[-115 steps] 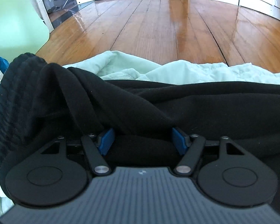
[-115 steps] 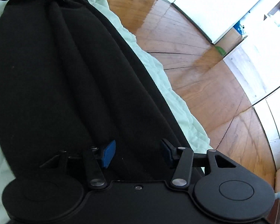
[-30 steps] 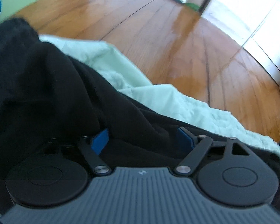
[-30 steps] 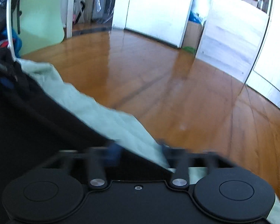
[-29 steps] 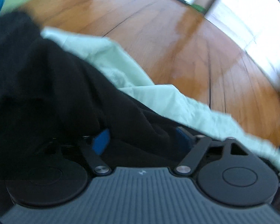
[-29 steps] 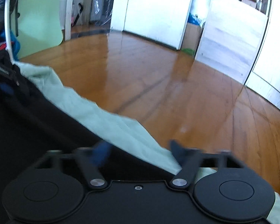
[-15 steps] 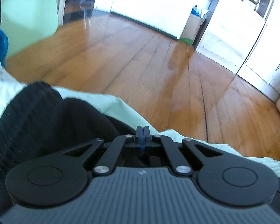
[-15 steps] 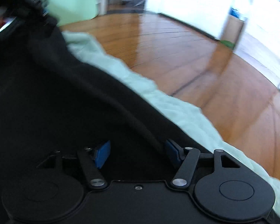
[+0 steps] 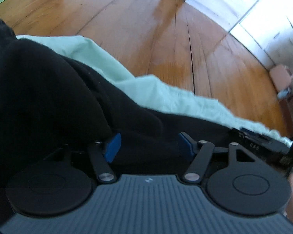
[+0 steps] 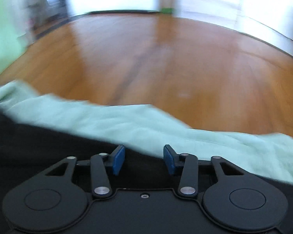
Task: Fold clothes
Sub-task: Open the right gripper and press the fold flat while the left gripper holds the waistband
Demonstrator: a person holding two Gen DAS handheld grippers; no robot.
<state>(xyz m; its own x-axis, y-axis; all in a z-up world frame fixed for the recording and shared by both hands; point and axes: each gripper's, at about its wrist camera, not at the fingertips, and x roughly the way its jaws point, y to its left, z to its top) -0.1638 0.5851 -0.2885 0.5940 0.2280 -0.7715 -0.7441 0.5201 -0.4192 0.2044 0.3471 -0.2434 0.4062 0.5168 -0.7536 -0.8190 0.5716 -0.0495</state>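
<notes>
The black garment (image 9: pixel 48 101) may slip or bunch, since the left gripper (image 9: pixel 148 144) is opening over its fabric while the right gripper (image 10: pixel 144 159), not yet pinching, closes at its edge beside the green sheet (image 10: pixel 166 128).

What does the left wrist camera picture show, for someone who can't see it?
A black garment lies bunched on a pale green quilt, filling the left and middle of the view. The left gripper reaches into it, its blue-padded jaws opening with black fabric between them. Beyond is a shiny wooden floor and white cupboards.
</notes>
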